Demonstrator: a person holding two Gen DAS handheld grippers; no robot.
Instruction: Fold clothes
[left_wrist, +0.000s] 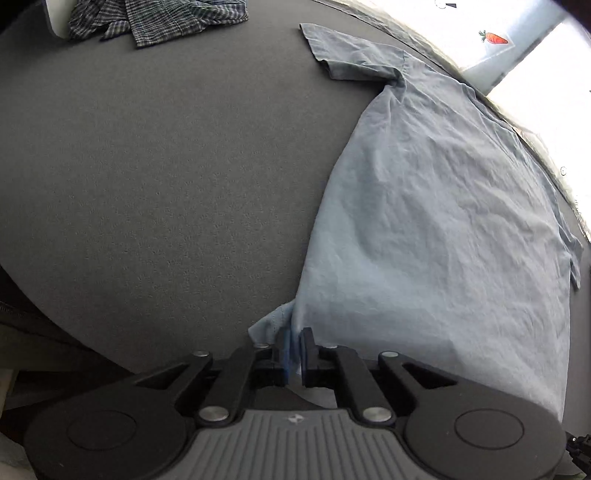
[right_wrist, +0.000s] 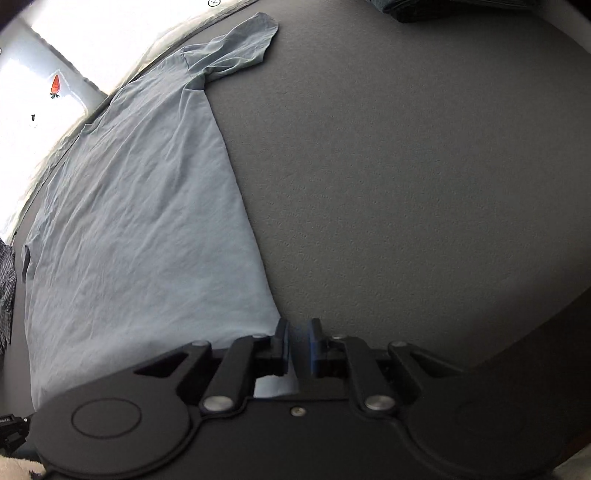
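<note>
A light-blue short-sleeved shirt (left_wrist: 443, 203) lies spread flat on the grey table (left_wrist: 166, 166), its sleeves toward the far edge. In the left wrist view its near hem corner bunches up into my left gripper (left_wrist: 297, 347). The jaws are parted by a thin slit with a fold of hem between them. In the right wrist view the same shirt (right_wrist: 140, 203) fills the left half. My right gripper (right_wrist: 298, 339) stands just past the other hem corner, jaws apart with only grey table (right_wrist: 406, 166) showing in the gap. The cloth edge touches its left finger (right_wrist: 282, 338).
A crumpled plaid garment (left_wrist: 159, 18) lies at the table's far left, also visible as plaid cloth (right_wrist: 6, 288) at the right view's left edge. A dark folded pile (right_wrist: 417, 9) sits at the far right. A bright window with a carrot sticker (left_wrist: 495, 38) lies beyond the table.
</note>
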